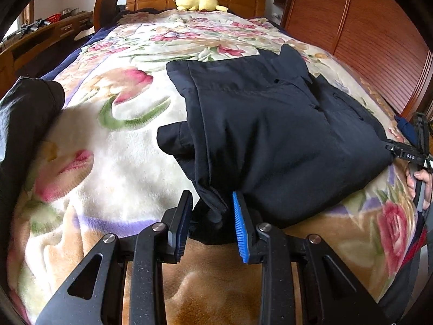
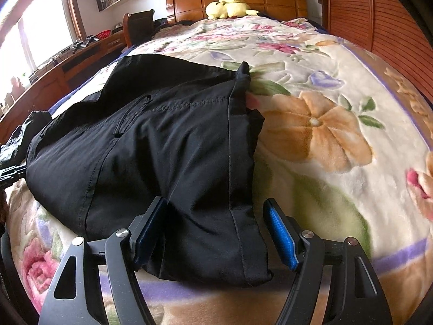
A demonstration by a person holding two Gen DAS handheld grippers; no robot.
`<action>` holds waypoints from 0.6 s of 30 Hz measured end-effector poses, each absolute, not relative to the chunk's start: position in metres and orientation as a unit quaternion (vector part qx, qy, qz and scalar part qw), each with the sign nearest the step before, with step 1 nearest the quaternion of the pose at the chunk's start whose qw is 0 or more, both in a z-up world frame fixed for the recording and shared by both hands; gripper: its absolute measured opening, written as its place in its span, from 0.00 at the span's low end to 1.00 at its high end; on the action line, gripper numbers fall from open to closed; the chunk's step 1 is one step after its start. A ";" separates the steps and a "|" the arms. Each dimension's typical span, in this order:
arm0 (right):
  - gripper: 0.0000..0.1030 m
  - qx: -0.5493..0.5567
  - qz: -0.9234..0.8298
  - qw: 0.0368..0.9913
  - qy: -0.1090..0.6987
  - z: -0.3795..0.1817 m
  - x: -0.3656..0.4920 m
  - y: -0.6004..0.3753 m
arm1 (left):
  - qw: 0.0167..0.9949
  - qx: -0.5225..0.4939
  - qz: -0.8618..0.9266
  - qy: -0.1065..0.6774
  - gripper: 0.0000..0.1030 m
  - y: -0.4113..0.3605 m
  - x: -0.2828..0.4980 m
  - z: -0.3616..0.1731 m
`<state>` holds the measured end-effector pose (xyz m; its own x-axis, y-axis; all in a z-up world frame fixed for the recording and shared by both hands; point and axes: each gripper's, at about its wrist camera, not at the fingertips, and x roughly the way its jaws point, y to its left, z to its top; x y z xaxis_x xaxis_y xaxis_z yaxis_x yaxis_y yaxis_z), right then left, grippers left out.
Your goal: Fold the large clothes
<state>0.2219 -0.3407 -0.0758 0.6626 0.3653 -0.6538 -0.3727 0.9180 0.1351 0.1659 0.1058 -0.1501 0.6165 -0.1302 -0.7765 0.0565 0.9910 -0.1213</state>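
Lying folded on the floral blanket (image 1: pixel 113 146) of the bed, the black trousers (image 1: pixel 270 124) are flanked at both near corners: left gripper (image 1: pixel 212 222) and right gripper (image 2: pixel 213 233) fingers apart around the cloth, seemingly poised to pinch.

Left gripper (image 1: pixel 212 216) low and level, jaws parted, blue pads (image 1: pixel 241 230) clear of each other with fabric bunched between. Right gripper (image 2: pixel 215 230) spread wider, pads (image 2: pixel 280 233) well apart, straddling cloth, not pinching. Bare hand (image 1: pixel 422 187) wrapped round the right gripper's handle, off at the edge.
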 end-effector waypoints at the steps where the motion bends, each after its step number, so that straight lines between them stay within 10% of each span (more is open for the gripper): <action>1: 0.72 -0.002 0.203 0.910 0.362 -0.077 0.224 -0.340 | 0.897 -0.038 -0.052 0.437 0.30 0.106 0.167 -0.150; 6: 0.71 0.021 0.211 0.898 0.385 -0.078 0.231 -0.344 | 0.894 -0.037 -0.071 0.441 0.20 0.106 0.169 -0.147; 13: 0.18 -0.035 0.205 0.905 0.371 -0.056 0.212 -0.321 | 0.892 -0.049 -0.106 0.437 0.06 0.114 0.160 -0.132; 18: 0.15 -0.021 0.216 0.907 0.361 -0.032 0.194 -0.325 | 0.908 -0.042 -0.092 0.406 0.05 0.112 0.128 -0.103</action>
